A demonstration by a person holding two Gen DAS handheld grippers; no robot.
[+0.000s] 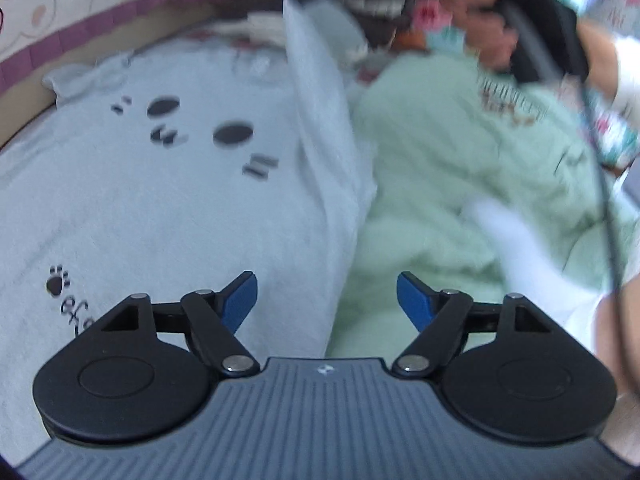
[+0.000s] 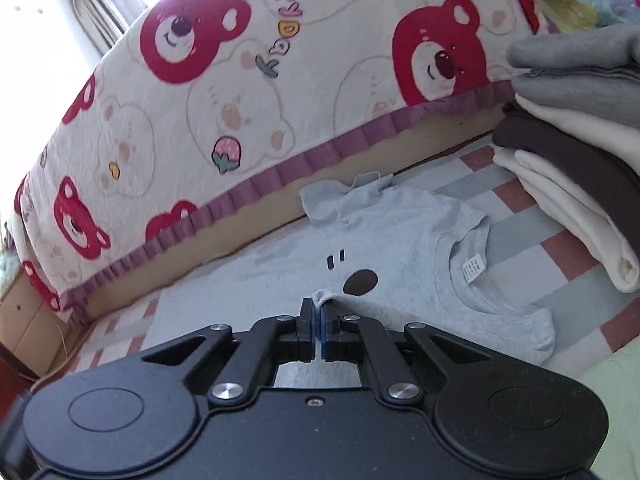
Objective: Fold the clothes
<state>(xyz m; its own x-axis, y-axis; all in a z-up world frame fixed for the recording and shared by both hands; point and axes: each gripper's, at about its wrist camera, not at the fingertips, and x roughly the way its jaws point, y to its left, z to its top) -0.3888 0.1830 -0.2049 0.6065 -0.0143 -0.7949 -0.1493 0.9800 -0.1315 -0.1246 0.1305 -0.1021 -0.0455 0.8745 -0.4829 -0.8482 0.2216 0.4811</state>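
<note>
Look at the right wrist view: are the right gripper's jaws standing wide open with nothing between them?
No. The right gripper is shut, its pads pinching a fold of the light grey T-shirt.

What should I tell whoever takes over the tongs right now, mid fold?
Right tongs: shut on a pinch of the grey T-shirt, lifting its edge.
Left tongs: open, nothing between them, above the shirt's raised fold, beside the green garment.
Shirt lies face up on the striped mat by the bedspread; sleeves not yet folded in.
Done: folded stack beside the collar.
Left: fold the grey shirt, then the green garment.
</note>
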